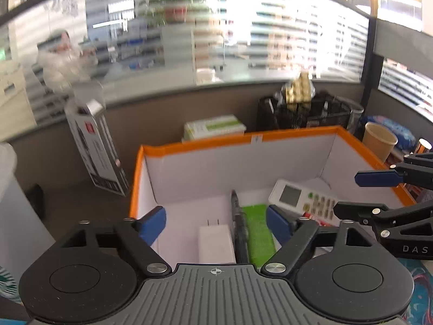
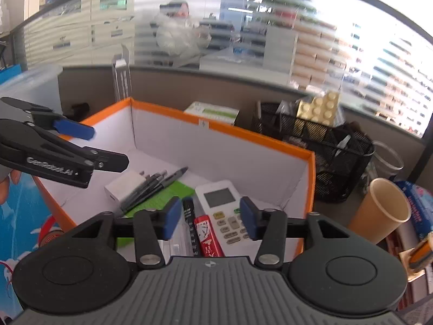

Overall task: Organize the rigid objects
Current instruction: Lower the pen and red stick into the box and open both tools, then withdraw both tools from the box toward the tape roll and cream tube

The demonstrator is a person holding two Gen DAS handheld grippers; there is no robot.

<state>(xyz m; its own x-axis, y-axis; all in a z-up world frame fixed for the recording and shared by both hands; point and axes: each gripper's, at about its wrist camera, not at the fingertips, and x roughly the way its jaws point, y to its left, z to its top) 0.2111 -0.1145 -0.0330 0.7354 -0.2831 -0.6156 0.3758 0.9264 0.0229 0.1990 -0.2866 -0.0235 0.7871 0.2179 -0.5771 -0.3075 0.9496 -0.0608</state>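
An orange-rimmed white box holds a white charger, black pens, a green card, a white remote and a red pack. My left gripper is open and empty above the box's near left part. My right gripper is open and empty above the remote and red pack. Each gripper shows in the other's view, the right and the left.
Behind the box stand a black mesh organizer, a green-and-white packet and a tall leaning carton. A paper cup stands to the right. A grey partition with glass closes the back.
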